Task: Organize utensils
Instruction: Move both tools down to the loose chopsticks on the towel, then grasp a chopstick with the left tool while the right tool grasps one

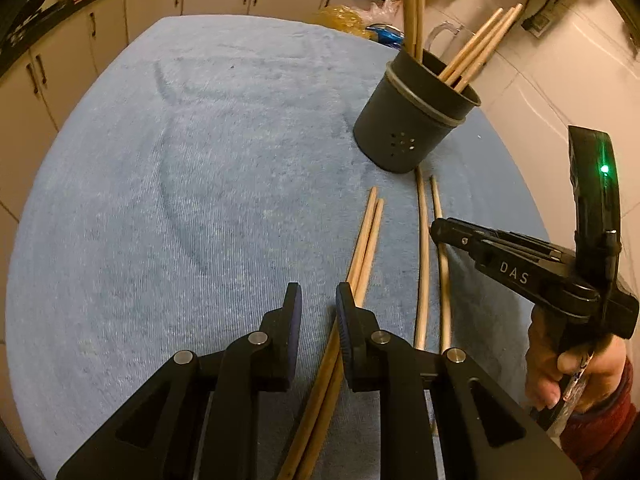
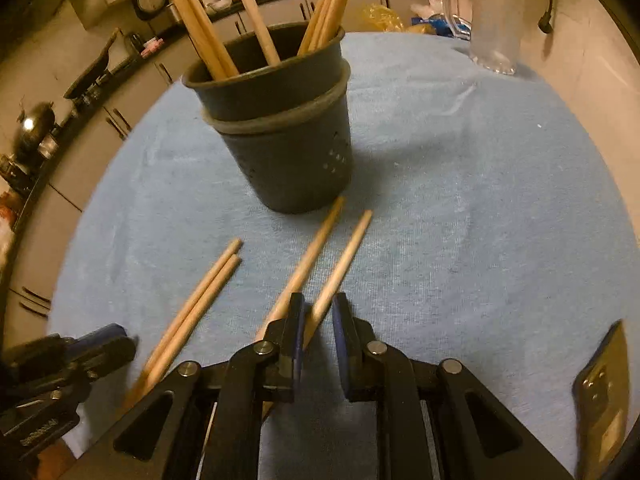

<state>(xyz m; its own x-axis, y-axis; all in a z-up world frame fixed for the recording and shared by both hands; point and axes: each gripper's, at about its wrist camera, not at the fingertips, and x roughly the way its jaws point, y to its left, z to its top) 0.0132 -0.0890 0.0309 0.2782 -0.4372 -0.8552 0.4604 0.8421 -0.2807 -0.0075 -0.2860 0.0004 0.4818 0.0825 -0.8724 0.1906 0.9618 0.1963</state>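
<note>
Pale tan wooden chopsticks (image 2: 328, 248) lie on a light blue towel (image 2: 480, 220); the holder (image 2: 288, 136) is dark grey, dotted with small holes.

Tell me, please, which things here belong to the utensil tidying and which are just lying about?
Job: loose light wooden chopsticks on the blue cloth; dark round perforated holder with chopsticks inside.
Lying about: clear glass jug; crinkled yellow plastic bag.
</note>
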